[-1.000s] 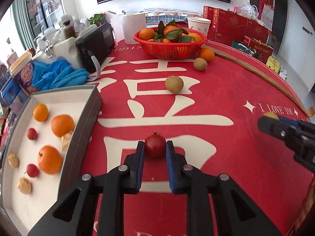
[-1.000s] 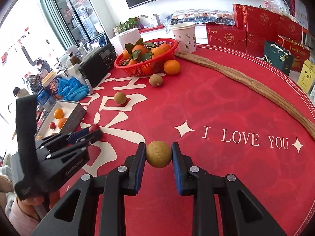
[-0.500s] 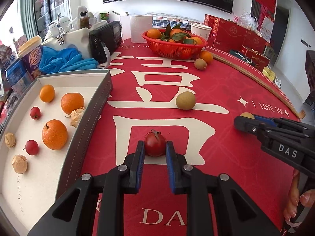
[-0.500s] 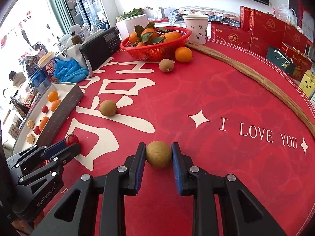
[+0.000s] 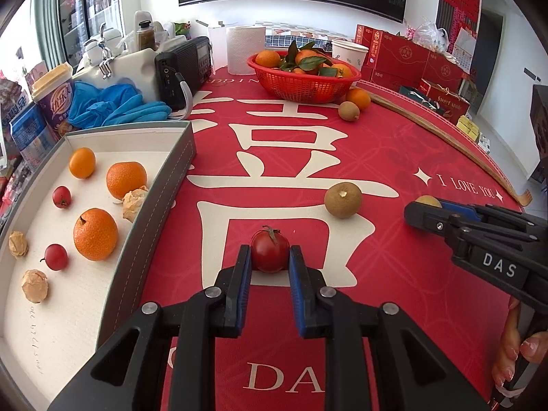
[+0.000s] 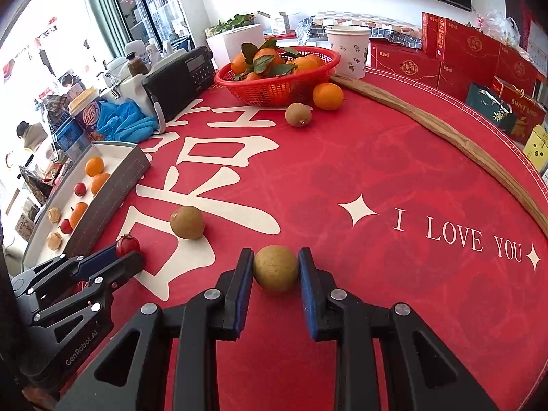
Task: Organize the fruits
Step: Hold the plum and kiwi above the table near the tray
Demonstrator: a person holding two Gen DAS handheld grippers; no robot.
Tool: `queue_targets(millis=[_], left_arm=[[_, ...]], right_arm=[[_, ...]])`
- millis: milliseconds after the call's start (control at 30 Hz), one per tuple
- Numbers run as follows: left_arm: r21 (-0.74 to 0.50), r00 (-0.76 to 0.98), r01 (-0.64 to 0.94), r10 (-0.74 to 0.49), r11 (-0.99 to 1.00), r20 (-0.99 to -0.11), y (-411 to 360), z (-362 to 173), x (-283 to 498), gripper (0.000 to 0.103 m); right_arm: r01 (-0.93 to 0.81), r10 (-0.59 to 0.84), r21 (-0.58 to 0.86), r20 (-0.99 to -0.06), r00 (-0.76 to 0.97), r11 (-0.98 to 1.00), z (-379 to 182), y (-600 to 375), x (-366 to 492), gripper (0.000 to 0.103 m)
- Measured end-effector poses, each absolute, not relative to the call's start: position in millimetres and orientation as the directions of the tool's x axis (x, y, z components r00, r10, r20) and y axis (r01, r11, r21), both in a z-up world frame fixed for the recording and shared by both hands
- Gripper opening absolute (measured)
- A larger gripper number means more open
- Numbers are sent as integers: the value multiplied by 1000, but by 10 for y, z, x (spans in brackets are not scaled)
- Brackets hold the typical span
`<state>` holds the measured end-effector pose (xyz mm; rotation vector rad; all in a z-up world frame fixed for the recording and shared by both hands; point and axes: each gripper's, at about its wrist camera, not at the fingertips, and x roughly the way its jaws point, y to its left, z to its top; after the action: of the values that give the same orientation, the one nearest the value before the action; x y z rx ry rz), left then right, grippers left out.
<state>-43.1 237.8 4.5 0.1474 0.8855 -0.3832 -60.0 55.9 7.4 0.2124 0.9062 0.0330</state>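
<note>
My left gripper (image 5: pixel 270 257) is shut on a red cherry tomato (image 5: pixel 270 252) low over the red tablecloth, just right of the grey-walled white tray (image 5: pixel 150 219). The tray holds oranges (image 5: pixel 95 234), small red tomatoes and papery husked fruits. My right gripper (image 6: pixel 275 261) is shut on a round yellow-brown fruit (image 6: pixel 275 268) near the "I LOVE YOU" lettering. Each gripper shows in the other's view: the right gripper (image 5: pixel 424 209) at the right edge, the left gripper (image 6: pixel 127 254) at the lower left. A loose brown kiwi (image 5: pixel 343 200) lies between the two grippers.
A red basket (image 5: pixel 301 85) of leafy oranges stands at the back, with an orange (image 5: pixel 358 98) and a kiwi (image 5: pixel 348 111) beside it. A black radio (image 5: pixel 183 68), blue gloves (image 5: pixel 116 109) and a cup sit beyond the tray. A wooden strip (image 6: pixel 445 130) curves along the right.
Both grippers keep their fruit. The right gripper has sunk a little toward the cloth. In the left view the tray and loose kiwi now sit closer.
</note>
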Motion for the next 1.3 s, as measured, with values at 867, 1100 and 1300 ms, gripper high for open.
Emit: queue_targets(millis=[867, 1100, 1300], left_arm=[[-31, 570, 385, -264, 922, -778, 2379, 44, -427, 24], [-24, 573, 385, -259, 923, -778, 2379, 47, -439, 24], [-30, 572, 380, -260, 925, -778, 2385, 49, -438, 24]], right_arm=[[62, 113, 191, -777, 620, 980, 74, 567, -599, 27], [62, 114, 193, -776, 620, 979, 73, 563, -598, 27], [62, 112, 192, -776, 621, 979, 75, 566, -600, 27]])
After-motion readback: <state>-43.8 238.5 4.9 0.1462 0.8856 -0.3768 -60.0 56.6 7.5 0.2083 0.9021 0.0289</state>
